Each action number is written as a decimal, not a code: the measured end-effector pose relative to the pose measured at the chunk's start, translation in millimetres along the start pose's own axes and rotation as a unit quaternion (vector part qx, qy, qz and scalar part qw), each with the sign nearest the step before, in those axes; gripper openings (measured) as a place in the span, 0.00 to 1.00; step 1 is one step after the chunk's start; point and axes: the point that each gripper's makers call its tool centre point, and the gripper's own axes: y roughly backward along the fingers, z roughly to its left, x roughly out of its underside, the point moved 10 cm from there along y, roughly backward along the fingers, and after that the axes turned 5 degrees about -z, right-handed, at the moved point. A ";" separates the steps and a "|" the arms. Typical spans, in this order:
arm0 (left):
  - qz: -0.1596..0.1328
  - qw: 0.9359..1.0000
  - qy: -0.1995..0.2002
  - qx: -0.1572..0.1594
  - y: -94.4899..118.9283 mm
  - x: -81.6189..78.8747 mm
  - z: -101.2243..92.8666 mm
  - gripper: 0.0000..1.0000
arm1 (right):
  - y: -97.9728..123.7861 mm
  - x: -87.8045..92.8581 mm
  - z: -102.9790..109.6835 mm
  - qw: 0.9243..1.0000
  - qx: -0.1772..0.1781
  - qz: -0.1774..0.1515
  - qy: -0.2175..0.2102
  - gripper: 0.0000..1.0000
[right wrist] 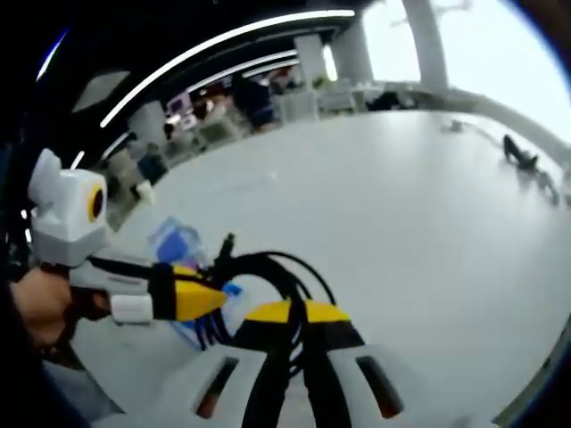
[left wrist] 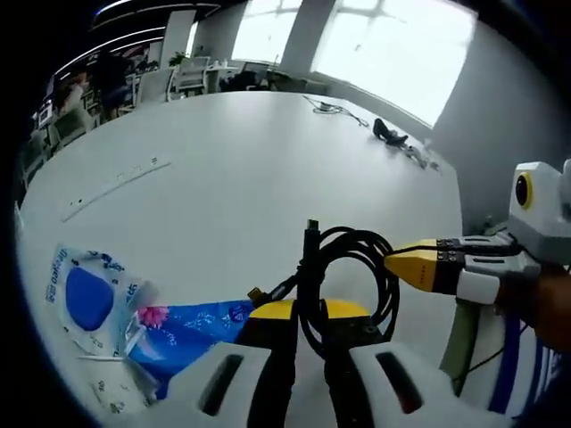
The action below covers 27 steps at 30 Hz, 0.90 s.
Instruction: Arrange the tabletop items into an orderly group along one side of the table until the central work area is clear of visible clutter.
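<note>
Black cable (left wrist: 343,281), coiled into loose loops, is seen nearest the lens in the left gripper view, pinched between the jaws of the left hand-held gripper (left wrist: 308,334), which are drawn nearly together on the strands. One plug end of the coil sticks up and away from the jaws, toward the far side of the tabletop (left wrist: 241,160), so the bundle's long axis runs roughly along the gripper's own line. From the right side of that view the right hand-held gripper (left wrist: 397,261) reaches in, its yellow tips touching the outer loop; whether those tips are closed on the loop or merely against it cannot be told there.

In the right gripper view the same coil (right wrist: 277,285) is seen passing between the right hand-held gripper's jaws (right wrist: 299,334), which stand close on it, while the left hand-held gripper (right wrist: 210,299) comes in from the left with its tips at the coil. The cable is thus judged to be shared by both, lifted just above the tabletop (right wrist: 401,205).

A blue-printed plastic packet (left wrist: 98,308) lies just beyond and left of the coil, and a pale strip (left wrist: 116,187) farther out. A dark object (left wrist: 388,134) and thin wires lie well apart at the far edge. The coming move is judged to turn on carrying the coil sideways to one edge.
</note>
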 end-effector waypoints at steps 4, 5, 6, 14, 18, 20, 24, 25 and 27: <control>0.007 1.000 0.002 -0.003 -6.3 3.1 -0.6 0.09 | -5.2 5.1 -5.8 1.000 0.000 0.009 -0.004 0.00; 0.009 1.000 0.001 -0.005 -7.8 3.9 -0.4 0.09 | -7.1 6.4 -7.0 1.000 -0.002 0.012 -0.005 0.00; 0.011 1.000 0.001 -0.007 -8.5 4.5 -0.2 0.09 | -8.6 7.2 -7.6 1.000 -0.002 0.014 -0.006 0.00; 0.031 0.999 -0.003 -0.022 -17.5 13.5 3.2 0.09 | -22.3 19.8 -11.4 0.999 -0.010 0.036 -0.006 0.00; 0.040 0.999 -0.002 -0.030 -23.8 20.3 3.4 0.09 | -27.2 26.8 -14.1 0.999 -0.010 0.048 -0.010 0.00; 0.040 0.999 -0.005 -0.034 -24.3 20.4 2.6 0.09 | -29.3 29.3 -15.4 0.999 -0.009 0.050 -0.010 0.00; 0.048 0.998 -0.021 -0.037 -27.2 22.9 1.5 0.10 | -34.4 31.5 -17.2 0.998 -0.010 0.057 -0.011 0.00; 0.048 0.998 -0.022 -0.038 -27.5 23.6 1.3 0.11 | -36.3 32.3 -17.9 0.998 -0.011 0.059 -0.010 0.00; 0.049 0.998 -0.026 -0.040 -28.0 24.8 0.6 0.11 | -37.1 32.5 -17.9 0.998 -0.010 0.062 -0.011 0.00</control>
